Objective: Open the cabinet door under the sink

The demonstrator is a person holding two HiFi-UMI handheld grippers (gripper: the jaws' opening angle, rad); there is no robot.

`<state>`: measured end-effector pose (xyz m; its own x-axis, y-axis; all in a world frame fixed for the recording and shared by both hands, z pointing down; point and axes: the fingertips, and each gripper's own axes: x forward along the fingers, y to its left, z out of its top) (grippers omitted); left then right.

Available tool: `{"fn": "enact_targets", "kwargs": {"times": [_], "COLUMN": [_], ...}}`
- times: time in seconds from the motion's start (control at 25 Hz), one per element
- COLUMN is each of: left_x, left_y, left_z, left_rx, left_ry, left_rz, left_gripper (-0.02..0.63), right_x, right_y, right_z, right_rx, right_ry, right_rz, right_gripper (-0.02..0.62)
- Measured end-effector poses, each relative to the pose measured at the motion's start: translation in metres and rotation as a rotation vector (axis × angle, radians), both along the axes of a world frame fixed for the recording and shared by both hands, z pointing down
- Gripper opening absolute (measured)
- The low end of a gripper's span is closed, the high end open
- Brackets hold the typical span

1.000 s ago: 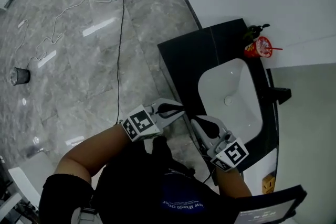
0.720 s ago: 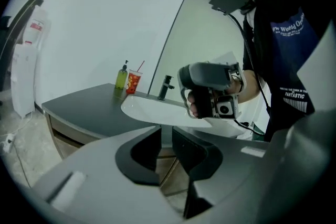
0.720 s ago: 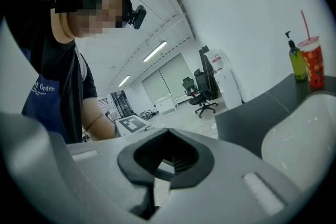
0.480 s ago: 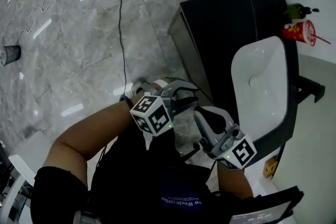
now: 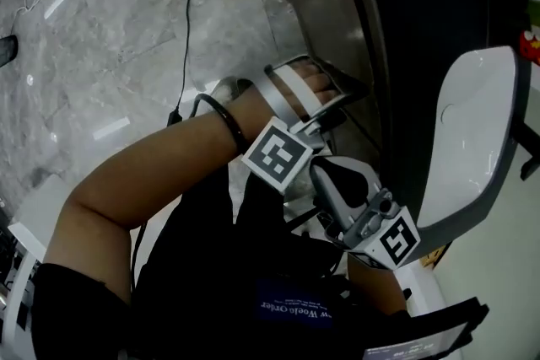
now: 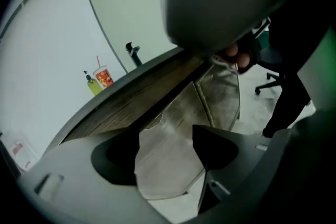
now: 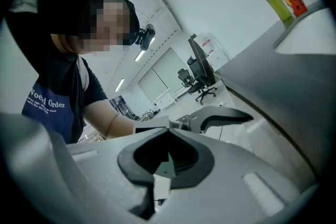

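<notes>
**Left hand-held gripper** point(image 5: 342, 104): reaches forward to the front of the cabinet, below the dark counter point(image 5: 422, 4). In the left gripper view its jaws point(image 6: 165, 157) are spread. The grey door point(image 6: 173, 123) fills the gap between them, and nothing is pinched. Contact between the jaw tips and the door cannot be determined from any view.

**Right hand-held gripper** point(image 5: 333, 181): held back, close to the person's body, below and just right of the left one. It is apart from the cabinet. In the right gripper view its jaws point(image 7: 167, 149) are pressed together with nothing between them.

**Door** point(image 5: 325, 13): located under the counter edge, directly below the white sink point(image 5: 472, 139). It faces the marble floor point(image 5: 126, 29). A vertical seam separates it from a second panel alongside. Whether it is ajar cannot be determined.

**Other items:**
- A red cup point(image 6: 104, 77) with a straw and a green bottle point(image 6: 93, 84) stand side by side at the far end of the counter (both also appear in the right gripper view, beyond the sink).
- A black faucet point(image 6: 134, 52) stands at the counter's back edge.
- A black cable point(image 5: 187, 13) runs across the floor toward the person.
- An office chair point(image 6: 270, 78) stands on the floor, well apart from the cabinet.
</notes>
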<state>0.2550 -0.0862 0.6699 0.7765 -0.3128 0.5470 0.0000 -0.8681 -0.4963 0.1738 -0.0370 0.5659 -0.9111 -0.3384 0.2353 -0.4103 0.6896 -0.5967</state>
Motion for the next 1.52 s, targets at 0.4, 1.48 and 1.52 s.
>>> {"fn": "enact_targets", "kwargs": {"times": [0.4,1.48,1.52], "left_x": [0.006,-0.007,-0.009], "left_y": [-0.052,-0.047,-0.045], "left_z": [0.023,0.046,0.046], "left_rx": [0.425,0.508,0.466], "left_ry": [-0.199,-0.484,-0.507], "left_rz": [-0.032,0.167,0.190], "left_gripper": [0.395,0.471,0.462], "right_x": [0.012,0.020,0.021], "right_y": [0.008,0.035,0.033], "right_z": [0.029,0.031,0.031], "right_rx": [-0.062,-0.040,-0.039], "right_ry": [-0.009,0.020,0.021], "right_rz": [0.021,-0.036,-0.037], "right_gripper": [0.002,0.002,0.002]}}
